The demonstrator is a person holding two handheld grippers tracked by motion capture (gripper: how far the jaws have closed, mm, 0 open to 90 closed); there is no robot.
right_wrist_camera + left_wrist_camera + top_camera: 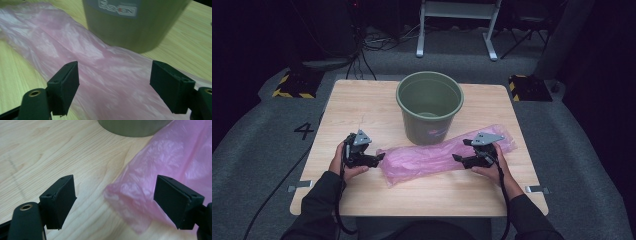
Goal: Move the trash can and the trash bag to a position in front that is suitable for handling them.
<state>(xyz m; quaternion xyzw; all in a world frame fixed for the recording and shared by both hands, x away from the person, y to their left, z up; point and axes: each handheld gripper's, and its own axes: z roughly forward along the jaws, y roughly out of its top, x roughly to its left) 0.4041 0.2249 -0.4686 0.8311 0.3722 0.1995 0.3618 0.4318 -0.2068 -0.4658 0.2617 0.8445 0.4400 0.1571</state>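
I have the left gripper [373, 159] and right gripper [460, 159] at either end of the pink bag [437, 155], fingers wide apart, holding nothing. The bag lies flat mid-frame on the surface [357, 105], just below the green bucket [429, 107], probably for lining it.

The high view looks forward and down over the whole worktop [362, 100]. Each gripper view sits low and close to the wood, looking out between its own black jaws. All three share the pink bag [432, 157] [175, 162] [82, 57] and green bucket [429, 107] [135, 127] [135, 27].
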